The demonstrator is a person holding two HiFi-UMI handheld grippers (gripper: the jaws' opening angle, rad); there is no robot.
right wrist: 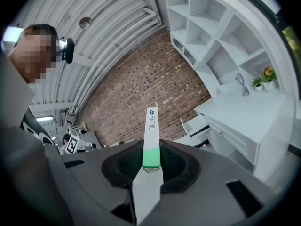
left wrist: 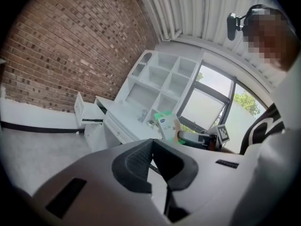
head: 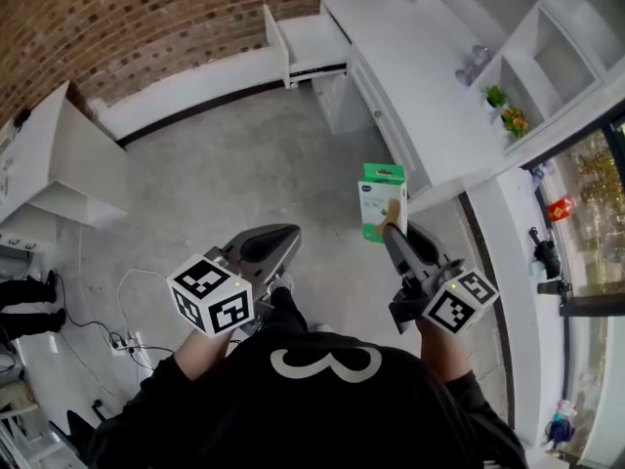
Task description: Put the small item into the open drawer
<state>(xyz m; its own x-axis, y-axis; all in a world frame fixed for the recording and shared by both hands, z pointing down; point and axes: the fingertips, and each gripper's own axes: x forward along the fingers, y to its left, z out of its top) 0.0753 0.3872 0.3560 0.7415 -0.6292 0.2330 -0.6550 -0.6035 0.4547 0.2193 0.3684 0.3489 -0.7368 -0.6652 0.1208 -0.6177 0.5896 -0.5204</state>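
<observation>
A small green-and-white box (head: 382, 201) stands upright in my right gripper (head: 394, 233), which is shut on its lower end. In the right gripper view the box (right wrist: 151, 126) shows edge-on between the dark pads (right wrist: 176, 166). My left gripper (head: 283, 235) hangs beside it to the left, shut with nothing in it; its pads (left wrist: 136, 161) meet in the left gripper view. The open drawer (head: 308, 45) juts out from the left end of the white desk (head: 420, 76), well ahead of both grippers across the grey floor. It also appears as the drawer (left wrist: 89, 113) and the drawer (right wrist: 196, 126).
White shelves (head: 532, 47) rise behind the desk, with small plants (head: 508, 115) and a glass piece (head: 474, 62). A white table (head: 59, 154) stands at the left by the brick wall (head: 117, 18). Cables and a power strip (head: 122, 340) lie on the floor.
</observation>
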